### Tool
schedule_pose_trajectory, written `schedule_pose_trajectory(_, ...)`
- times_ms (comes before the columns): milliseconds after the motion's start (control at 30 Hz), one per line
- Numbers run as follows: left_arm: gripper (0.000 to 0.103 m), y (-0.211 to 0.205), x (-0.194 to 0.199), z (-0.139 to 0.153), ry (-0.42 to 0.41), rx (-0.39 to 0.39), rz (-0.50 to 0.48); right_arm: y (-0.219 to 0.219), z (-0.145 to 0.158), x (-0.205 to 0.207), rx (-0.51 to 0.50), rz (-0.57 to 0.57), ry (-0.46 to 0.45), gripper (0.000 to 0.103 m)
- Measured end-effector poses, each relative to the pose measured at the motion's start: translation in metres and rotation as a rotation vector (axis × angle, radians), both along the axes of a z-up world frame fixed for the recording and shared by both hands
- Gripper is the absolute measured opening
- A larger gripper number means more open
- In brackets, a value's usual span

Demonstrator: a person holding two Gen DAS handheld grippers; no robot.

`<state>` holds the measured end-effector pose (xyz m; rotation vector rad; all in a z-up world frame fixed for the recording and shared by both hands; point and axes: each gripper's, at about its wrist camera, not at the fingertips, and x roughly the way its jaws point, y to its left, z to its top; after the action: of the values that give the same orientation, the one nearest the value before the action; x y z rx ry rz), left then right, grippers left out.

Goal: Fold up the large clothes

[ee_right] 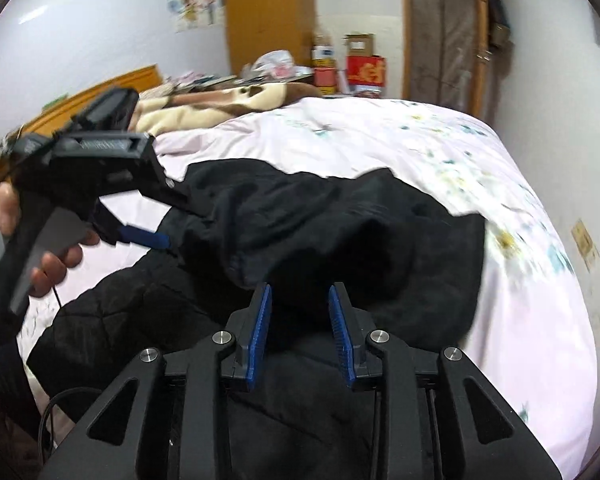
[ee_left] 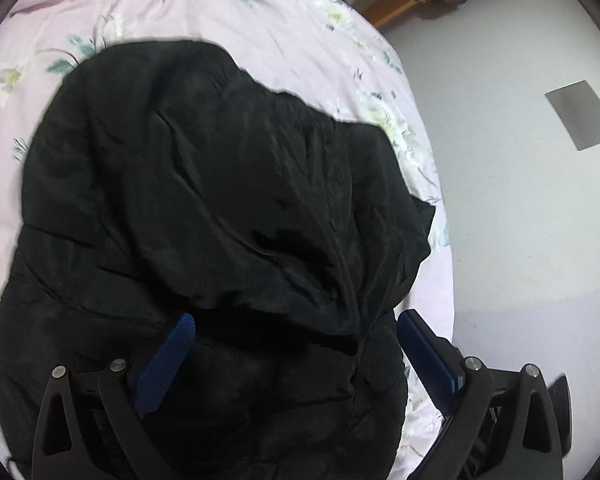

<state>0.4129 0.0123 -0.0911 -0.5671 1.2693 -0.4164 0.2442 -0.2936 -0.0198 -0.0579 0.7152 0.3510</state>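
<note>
Right wrist: pink floral bedsheet point(ee_right: 380, 140), wooden wardrobe point(ee_right: 268, 16) behind.

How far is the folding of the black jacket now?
Done: the upper part of the black jacket is already turned over onto its lower part, on the pink bed cover. In hand: nothing; the left tongs and right tongs are open above it. Left: flattening the bulky heap and folding further.
</note>
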Motion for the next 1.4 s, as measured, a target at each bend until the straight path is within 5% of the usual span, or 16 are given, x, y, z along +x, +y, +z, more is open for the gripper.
schedule_pose_trajectory(100, 0.1, -0.008, 0.005, -0.009, 0.029, 0.036, 0.067, -0.012, 0.001, -0.005, -0.007, -0.039, -0.002, 0.031)
schedule_pose_trajectory(133, 0.09, -0.011, 0.005, -0.011, 0.024, 0.069, 0.072, -0.014, 0.002, -0.007, 0.003, -0.041, -0.001, 0.031)
schedule_pose_trajectory(300, 0.068, -0.032, -0.002, -0.014, -0.019, 0.277, 0.034, -0.02, 0.006, -0.015, -0.006, -0.059, -0.019, 0.031)
schedule_pose_trajectory(367, 0.054, -0.034, -0.001, -0.019, 0.001, 0.281, 0.045, -0.022, 0.007, -0.018, -0.001, -0.066, -0.026, 0.031)
schedule_pose_trajectory(433, 0.022, -0.034, 0.001, -0.022, 0.001, 0.292, 0.051, -0.025, 0.006, -0.018, 0.018, -0.079, -0.021, 0.031)
schedule_pose_trajectory(500, 0.005, -0.034, -0.002, -0.019, -0.032, 0.312, 0.034, -0.024, 0.005, -0.018, 0.029, -0.092, -0.013, 0.031)
schedule_pose_trajectory(700, 0.003, -0.018, -0.011, 0.01, -0.122, 0.253, 0.068, -0.042, -0.008, 0.004, 0.219, -0.141, 0.072, 0.032)
schedule_pose_trajectory(733, 0.004, -0.017, -0.013, 0.016, -0.141, 0.261, 0.067, -0.044, -0.013, 0.013, 0.29, -0.13, 0.109, 0.035)
schedule_pose_trajectory(800, 0.004, -0.016, -0.012, 0.025, -0.172, 0.269, 0.06, -0.048, -0.023, 0.036, 0.461, -0.077, 0.204, 0.059)
schedule_pose_trajectory(900, 0.003, -0.009, -0.009, 0.028, -0.175, 0.239, 0.062, -0.048, -0.038, 0.064, 0.618, -0.068, 0.285, 0.065)
schedule_pose_trajectory(1067, 0.003, -0.003, -0.014, 0.022, -0.193, 0.24, 0.047, -0.034, -0.049, 0.108, 0.645, 0.0, 0.37, 0.078)
schedule_pose_trajectory(1300, 0.002, -0.007, -0.014, 0.005, -0.173, 0.218, 0.032, -0.063, -0.075, 0.164, 0.775, -0.2, 0.484, 0.078)
schedule_pose_trajectory(1400, 0.002, -0.015, -0.014, -0.002, -0.167, 0.217, 0.003, -0.066, -0.063, 0.166, 0.728, -0.257, 0.391, 0.078)
